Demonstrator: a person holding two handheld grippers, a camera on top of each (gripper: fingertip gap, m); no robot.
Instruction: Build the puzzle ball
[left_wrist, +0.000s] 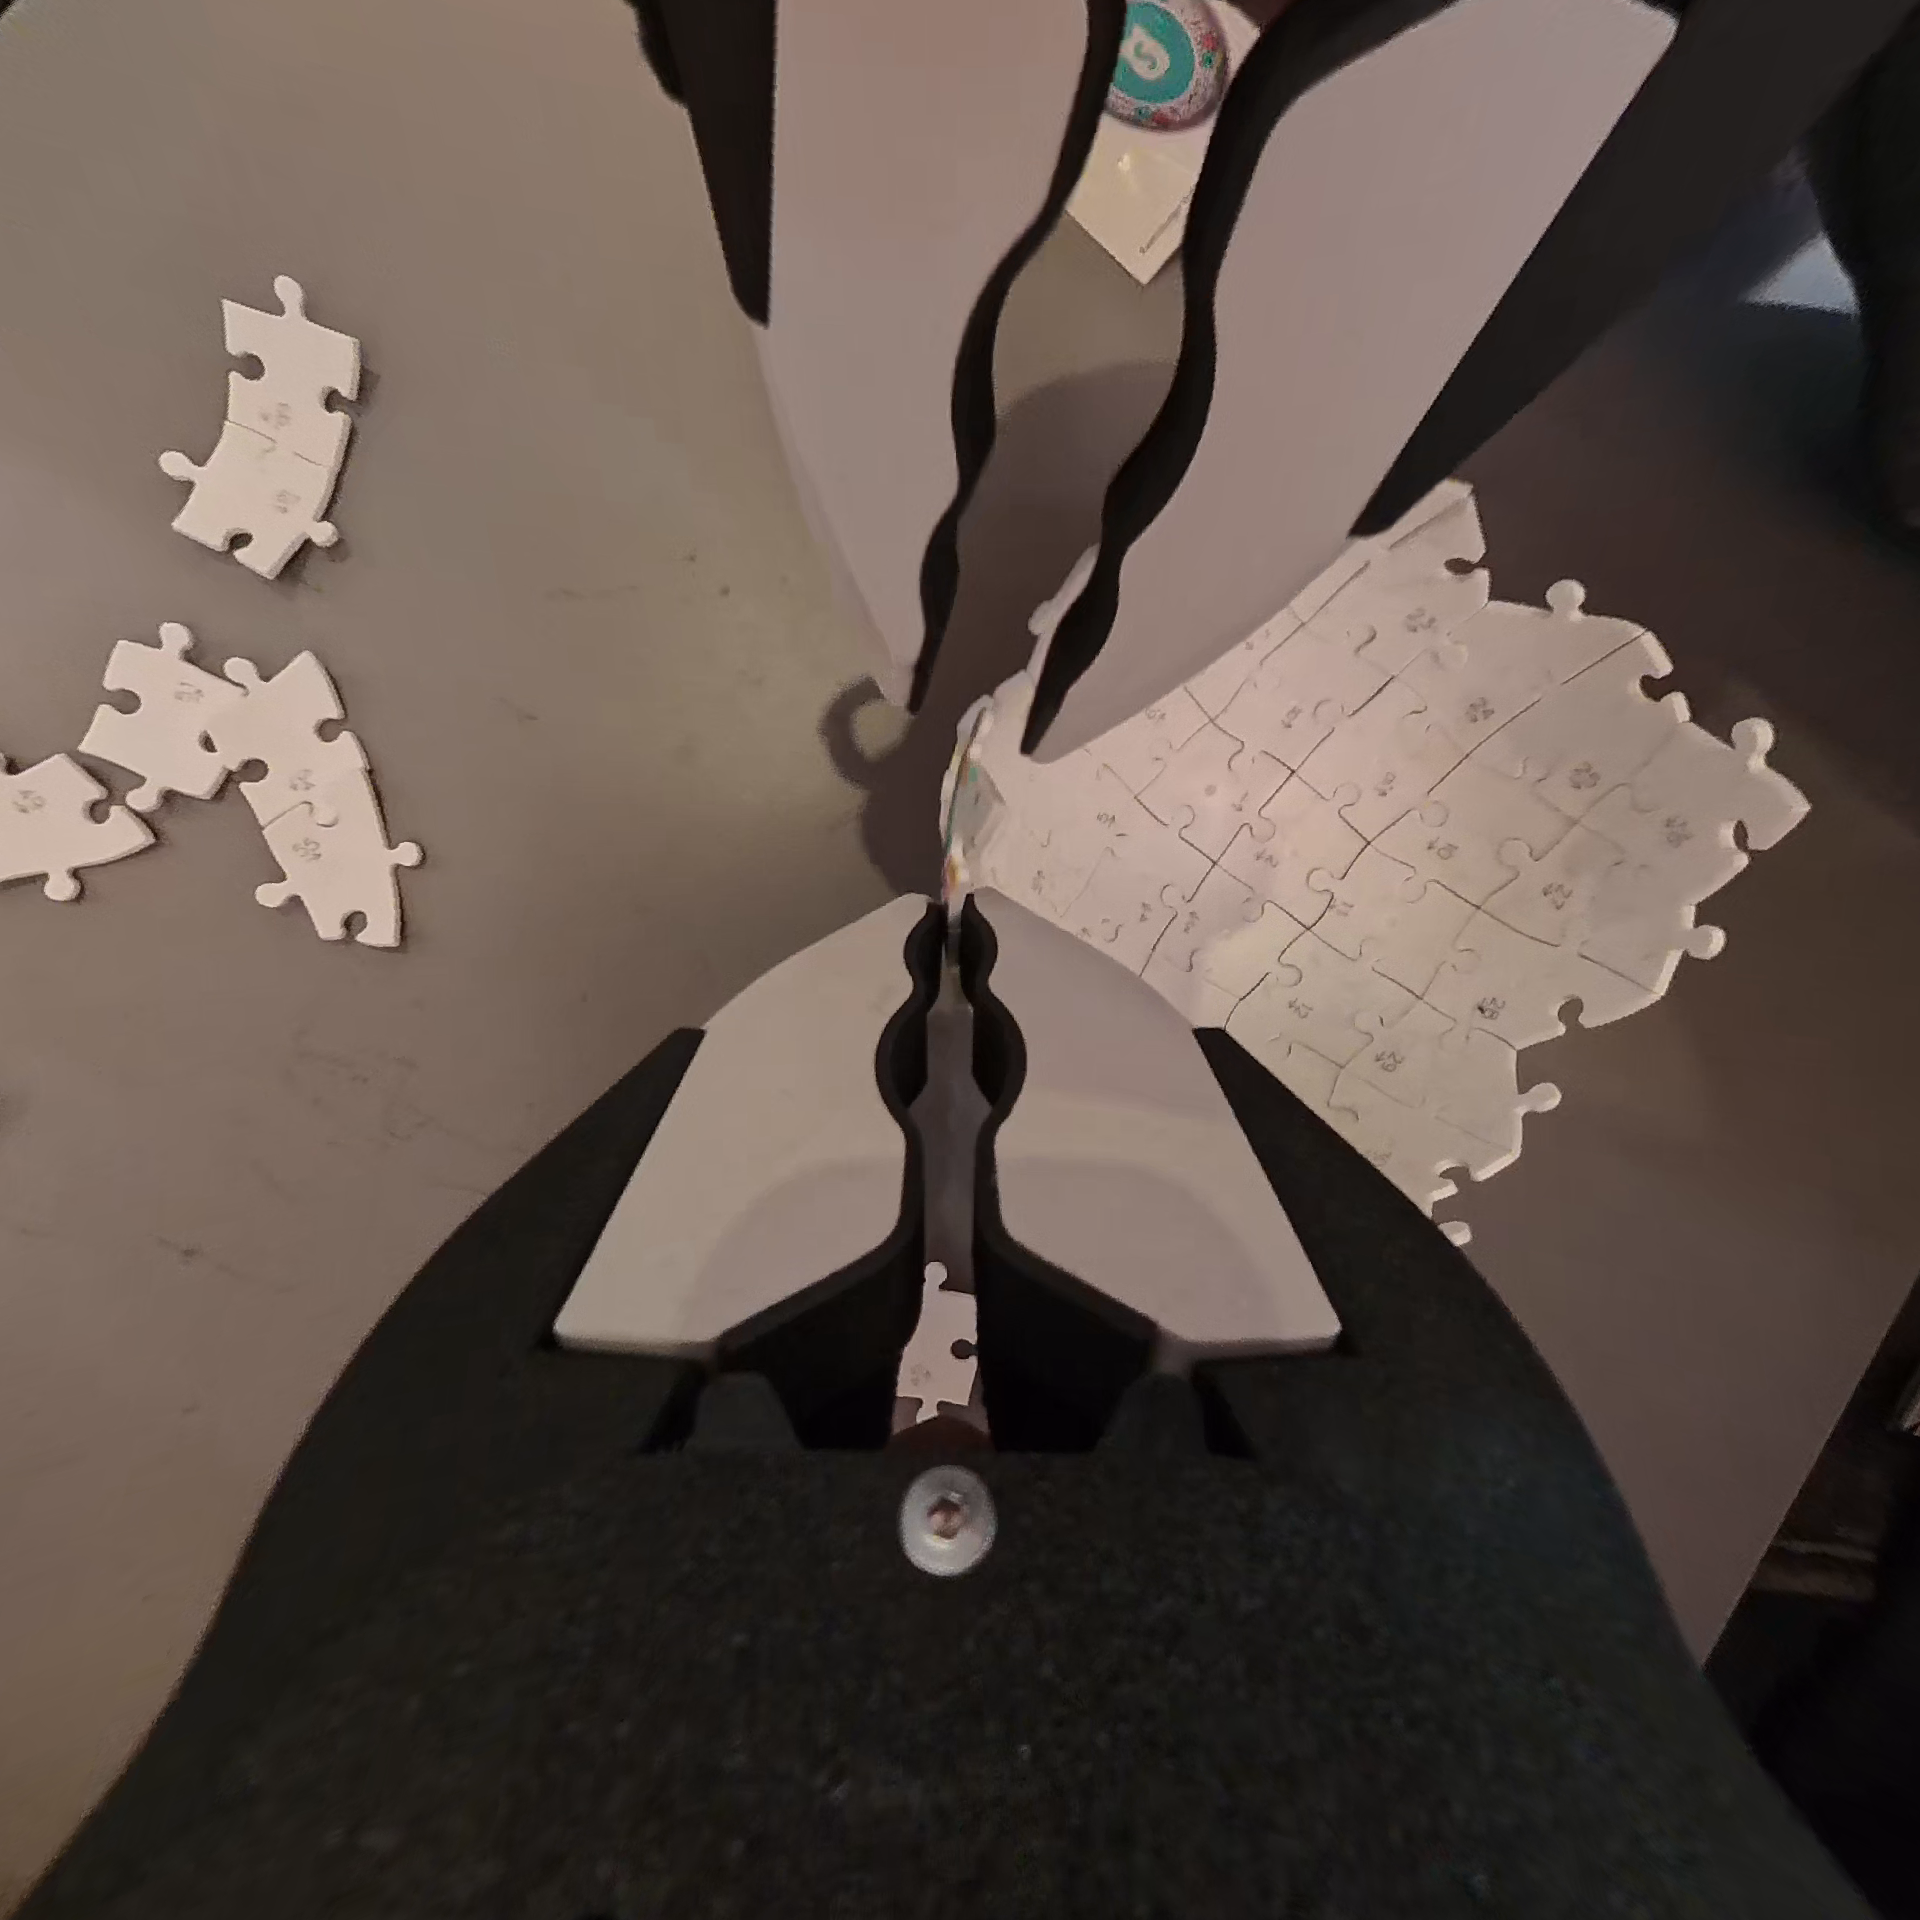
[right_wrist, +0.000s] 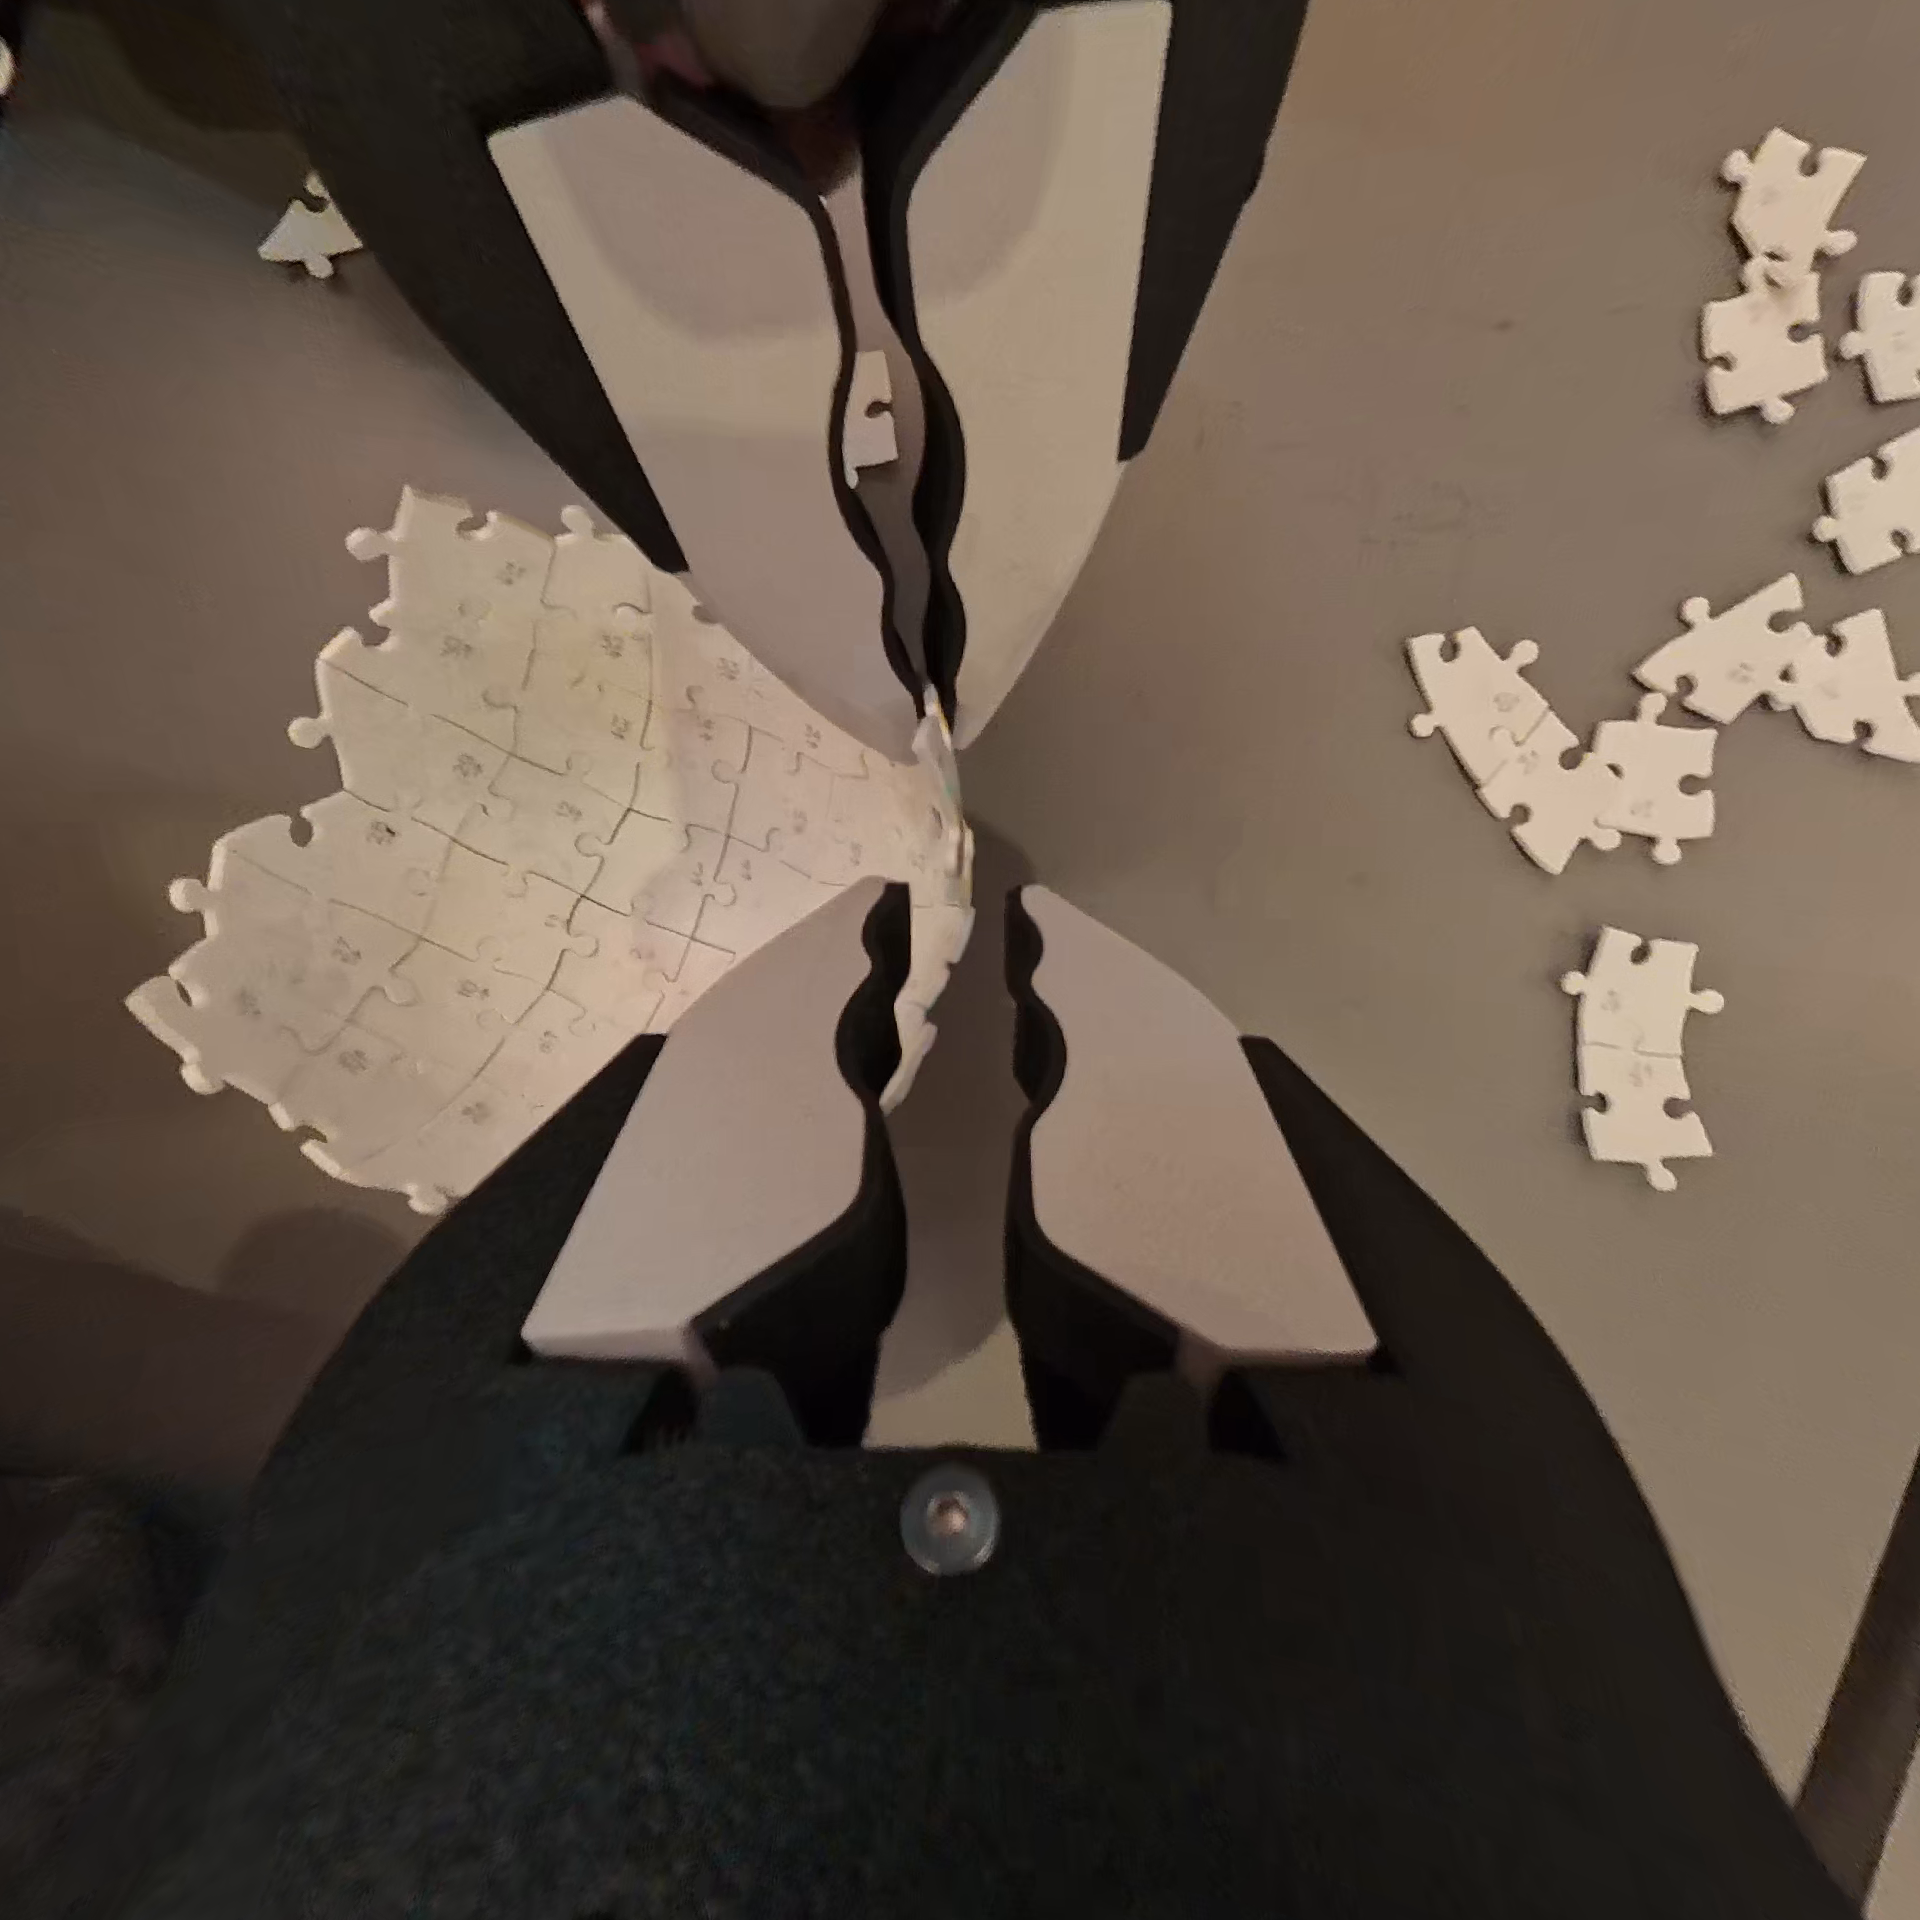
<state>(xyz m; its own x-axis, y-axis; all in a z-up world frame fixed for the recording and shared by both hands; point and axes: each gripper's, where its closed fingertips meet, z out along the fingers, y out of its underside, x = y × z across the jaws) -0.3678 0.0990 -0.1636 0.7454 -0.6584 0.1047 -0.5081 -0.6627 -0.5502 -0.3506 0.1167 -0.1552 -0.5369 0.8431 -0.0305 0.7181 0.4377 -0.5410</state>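
Note:
The partly built puzzle ball (left_wrist: 1403, 831) is a curved white shell of joined pieces with its blank inner side up; it also shows in the right wrist view (right_wrist: 468, 831). It rests on the grey table (left_wrist: 582, 644). My left gripper (left_wrist: 948, 912) is shut on the shell's rim, and reaches in from the top of the right wrist view (right_wrist: 935, 707). My right gripper (right_wrist: 958, 896) is open, its fingers on either side of the same rim just beyond the left gripper. In the left wrist view it (left_wrist: 971, 719) comes in from the top.
Several loose white pieces, some joined in pairs, lie on the table (left_wrist: 265, 426) (left_wrist: 312, 800) (right_wrist: 1548, 748) (right_wrist: 1642, 1049). One piece (left_wrist: 940, 1351) lies under my left gripper. A round teal-patterned object (left_wrist: 1164, 62) and a white card (left_wrist: 1138, 208) are at the far side. Less than 4 cm separates the two grippers' tips. The white card (left_wrist: 1138, 208) is about 20 cm from both grippers' fingertips.

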